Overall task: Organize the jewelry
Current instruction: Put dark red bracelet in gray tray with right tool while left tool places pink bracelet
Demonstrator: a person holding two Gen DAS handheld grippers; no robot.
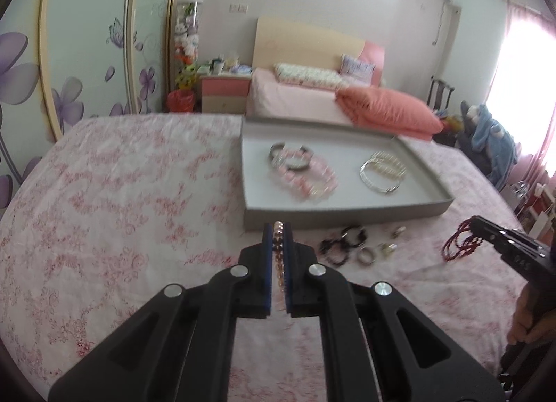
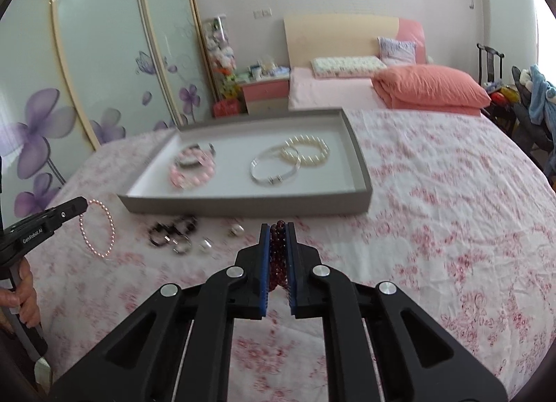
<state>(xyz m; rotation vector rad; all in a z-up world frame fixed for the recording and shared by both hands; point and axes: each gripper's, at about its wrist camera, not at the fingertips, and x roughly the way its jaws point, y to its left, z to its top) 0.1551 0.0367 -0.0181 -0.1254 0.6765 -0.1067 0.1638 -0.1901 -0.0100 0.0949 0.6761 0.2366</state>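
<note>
"GenRobot.AI" on left gripper point(image 2: 83, 205), w/ pink bracelet point(image 2: 97, 228).

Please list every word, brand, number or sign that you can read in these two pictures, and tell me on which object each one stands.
"GenRobot.AI": white print on the side of the left gripper, seen in the right wrist view.
Pale embossed marks on the side of the right gripper, seen in the left wrist view: too blurred to read.
Items on the nightstand: too small to read.
No other text can be read.
</note>
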